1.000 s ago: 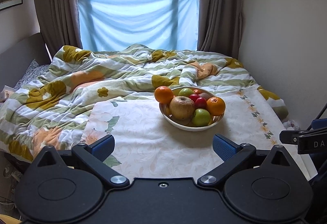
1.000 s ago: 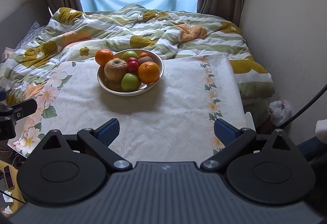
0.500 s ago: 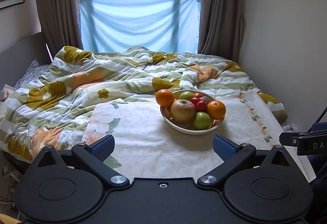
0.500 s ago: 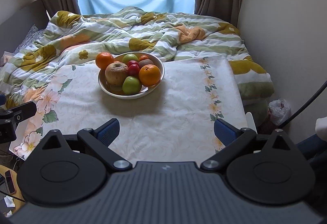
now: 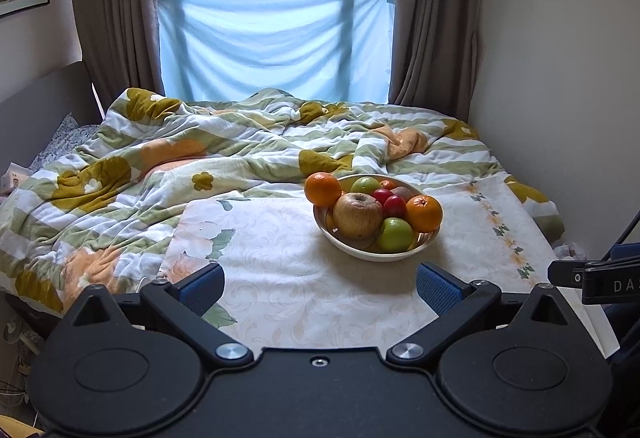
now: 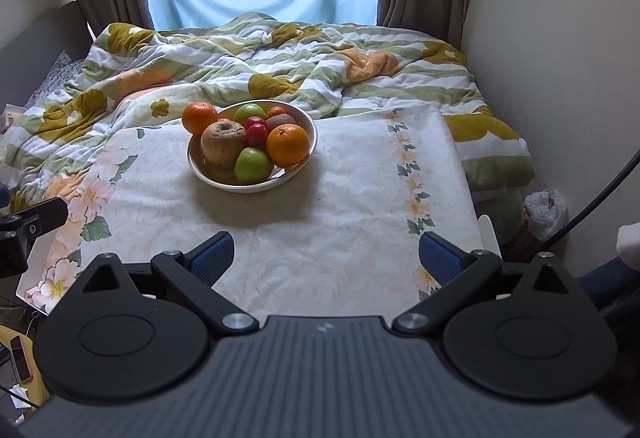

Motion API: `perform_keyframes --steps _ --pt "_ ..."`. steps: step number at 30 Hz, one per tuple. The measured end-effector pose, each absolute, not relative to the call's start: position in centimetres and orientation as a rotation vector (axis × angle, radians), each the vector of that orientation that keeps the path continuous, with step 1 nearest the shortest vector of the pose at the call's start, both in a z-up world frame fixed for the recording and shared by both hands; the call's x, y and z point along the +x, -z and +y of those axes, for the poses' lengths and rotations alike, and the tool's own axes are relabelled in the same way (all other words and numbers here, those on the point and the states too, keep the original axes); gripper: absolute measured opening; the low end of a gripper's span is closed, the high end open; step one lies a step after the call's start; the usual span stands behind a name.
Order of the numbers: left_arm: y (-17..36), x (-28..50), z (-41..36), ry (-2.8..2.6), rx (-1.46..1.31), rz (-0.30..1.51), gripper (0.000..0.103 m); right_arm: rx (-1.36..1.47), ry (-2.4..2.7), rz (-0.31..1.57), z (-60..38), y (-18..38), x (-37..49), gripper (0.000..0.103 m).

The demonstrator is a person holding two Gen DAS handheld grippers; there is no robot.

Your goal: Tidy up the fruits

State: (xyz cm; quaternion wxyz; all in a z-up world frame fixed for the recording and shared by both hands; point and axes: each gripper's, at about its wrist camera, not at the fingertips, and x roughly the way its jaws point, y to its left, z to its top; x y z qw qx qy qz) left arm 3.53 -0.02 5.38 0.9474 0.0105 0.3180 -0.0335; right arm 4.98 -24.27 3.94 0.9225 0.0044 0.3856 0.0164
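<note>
A white bowl (image 5: 352,248) (image 6: 204,174) stands on a floral cloth (image 5: 280,258) (image 6: 352,206) and holds several fruits: a large brownish apple (image 5: 357,216) (image 6: 222,143), two oranges (image 5: 424,213) (image 6: 288,145), green apples (image 5: 395,235) (image 6: 252,164), small red fruits (image 5: 394,206) (image 6: 256,134) and a kiwi (image 6: 281,121). One orange (image 5: 323,189) (image 6: 199,117) sits at the bowl's left rim. My left gripper (image 5: 319,288) and right gripper (image 6: 326,256) are both open and empty, held well short of the bowl.
A rumpled striped quilt (image 5: 180,158) (image 6: 280,58) lies behind the cloth. A wall (image 5: 560,78) runs along the right. A plastic bag (image 6: 546,214) sits on the floor at right. Each gripper's side shows at the other view's edge (image 5: 596,278) (image 6: 28,226).
Both wrist views have tilted upward a little, so the bowl sits lower in the frames. The bowl and fruits have not moved. Both grippers stay open.
</note>
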Motion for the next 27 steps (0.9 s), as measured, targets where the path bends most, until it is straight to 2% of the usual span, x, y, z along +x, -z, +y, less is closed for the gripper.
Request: perform_keyframes --steps 15,27 --pt "-5.3 3.5 -0.5 0.085 -0.007 0.663 0.103 0.011 -0.034 0.802 -24.7 -3.3 5.1 0.103" --pt "-6.1 2.5 -0.8 0.005 0.031 0.570 0.103 0.015 -0.040 0.799 -24.7 -3.4 5.2 0.103"
